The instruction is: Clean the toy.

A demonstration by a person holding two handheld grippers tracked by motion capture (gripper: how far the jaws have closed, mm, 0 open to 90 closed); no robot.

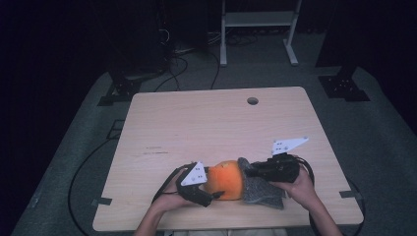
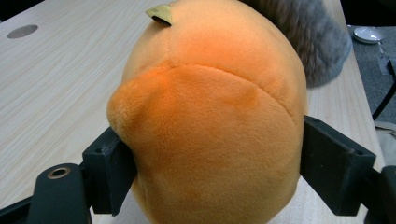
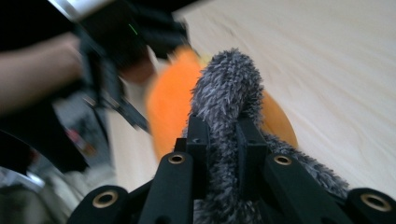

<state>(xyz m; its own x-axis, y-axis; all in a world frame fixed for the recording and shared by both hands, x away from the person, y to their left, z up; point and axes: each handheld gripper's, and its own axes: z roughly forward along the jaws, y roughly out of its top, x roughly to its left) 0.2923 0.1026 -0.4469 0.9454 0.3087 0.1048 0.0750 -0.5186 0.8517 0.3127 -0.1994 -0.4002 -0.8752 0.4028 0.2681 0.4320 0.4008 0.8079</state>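
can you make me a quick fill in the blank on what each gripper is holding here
1. The left gripper is clamped on the ____ plush toy.
2. The right gripper pinches the ____ fuzzy fabric.
3. Both things rest on a light ____ table.
4. Near the table's far edge there is a round ____.

Missing words: orange; grey; wooden; hole
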